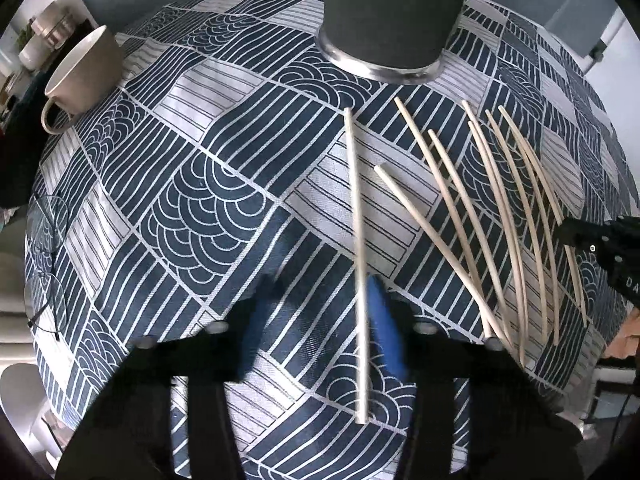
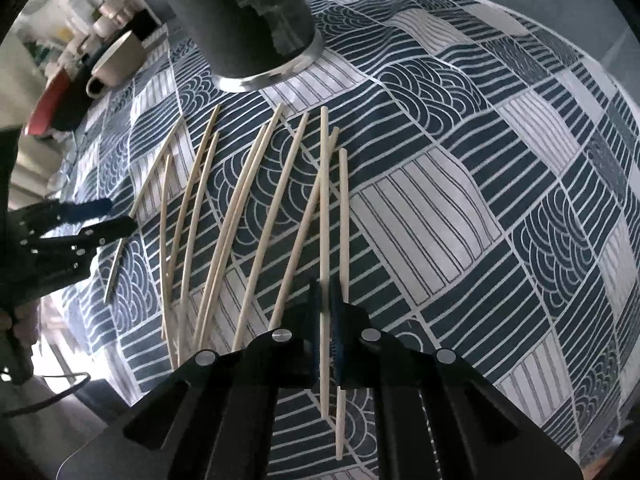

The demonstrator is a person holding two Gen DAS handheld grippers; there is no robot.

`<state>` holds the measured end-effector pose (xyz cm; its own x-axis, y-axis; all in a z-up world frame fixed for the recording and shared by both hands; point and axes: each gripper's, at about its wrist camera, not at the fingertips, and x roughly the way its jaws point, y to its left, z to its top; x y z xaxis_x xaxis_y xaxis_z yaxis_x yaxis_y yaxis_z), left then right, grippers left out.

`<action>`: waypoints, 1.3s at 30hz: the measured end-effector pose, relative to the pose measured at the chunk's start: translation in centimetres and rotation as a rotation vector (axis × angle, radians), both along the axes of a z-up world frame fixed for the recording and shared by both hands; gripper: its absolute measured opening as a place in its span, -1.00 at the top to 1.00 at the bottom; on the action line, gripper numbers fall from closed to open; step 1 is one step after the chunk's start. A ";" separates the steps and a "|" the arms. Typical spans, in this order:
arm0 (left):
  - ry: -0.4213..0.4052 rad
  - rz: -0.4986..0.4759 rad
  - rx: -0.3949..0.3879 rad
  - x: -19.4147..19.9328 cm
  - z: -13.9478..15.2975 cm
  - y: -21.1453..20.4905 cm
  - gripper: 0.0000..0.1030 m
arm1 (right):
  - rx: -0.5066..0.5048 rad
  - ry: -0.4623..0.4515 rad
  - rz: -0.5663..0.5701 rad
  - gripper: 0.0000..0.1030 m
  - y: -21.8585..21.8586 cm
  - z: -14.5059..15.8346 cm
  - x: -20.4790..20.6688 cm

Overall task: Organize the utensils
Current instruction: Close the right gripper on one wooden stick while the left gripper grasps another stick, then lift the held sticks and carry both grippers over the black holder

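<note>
**Chopsticks being gathered for the holder**

1 chopstick (image 2: 325, 216) is pinched in the right gripper (image 2: 326, 320). The left gripper (image 1: 316, 320) is spread, 1 stick (image 1: 357, 240) seemingly loose against a pad. Next, lifting toward the dark cup (image 2: 248, 20) is required; the others (image 2: 224, 216) lie fanned on the tablecloth (image 2: 480, 200).

The cup (image 1: 394, 16) is cut off by the top edge in both views, so its mouth is not seen. The left gripper's fingers (image 1: 386, 332) are blurred. The near ends of several chopsticks (image 2: 224, 240) are hidden behind the right gripper (image 2: 327, 344). The shelf items (image 2: 100, 16) are blurred beyond telling. The glasses (image 1: 48, 272) are partly cut off.
</note>
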<state>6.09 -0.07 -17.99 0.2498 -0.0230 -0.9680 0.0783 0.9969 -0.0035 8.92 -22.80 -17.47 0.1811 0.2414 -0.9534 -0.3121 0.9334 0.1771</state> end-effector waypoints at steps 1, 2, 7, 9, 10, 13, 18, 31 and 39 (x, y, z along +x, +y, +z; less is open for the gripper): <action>0.004 0.002 -0.003 0.3 0.3 0.1 0.56 | 0.012 0.002 -0.010 0.91 -0.3 0.1 0.0; 0.013 0.004 -0.015 0.4 0.5 0.4 0.84 | 0.022 0.003 -0.016 0.91 -0.5 0.2 -0.1; 0.043 0.033 -0.083 0.3 0.6 1.8 0.92 | 0.071 0.004 -0.048 0.91 -1.4 0.9 -0.2; 0.059 0.046 -0.100 0.1 0.4 2.4 0.92 | 0.088 0.006 -0.059 0.91 -1.6 1.2 -0.2; 0.068 0.055 -0.106 0.1 0.4 2.7 0.92 | 0.095 0.008 -0.061 0.91 -1.7 1.3 -0.3; 0.071 0.068 -0.117 -0.4 0.9 3.6 0.93 | 0.111 -0.001 -0.071 0.91 -2.0 1.5 -0.3; 0.048 0.067 -0.107 -0.7 2.5 4.7 0.93 | 0.132 -0.005 -0.089 0.91 -3.0 2.0 -0.4; -0.094 0.095 -0.091 2.3 9.2 6.8 0.93 | 0.228 -0.096 -0.165 0.91 -4.7 6.3 1.6; -0.232 0.089 -0.068 5.9 15.1 6.7 0.93 | 0.261 -0.220 -0.189 0.91 -6.2 11.4 4.3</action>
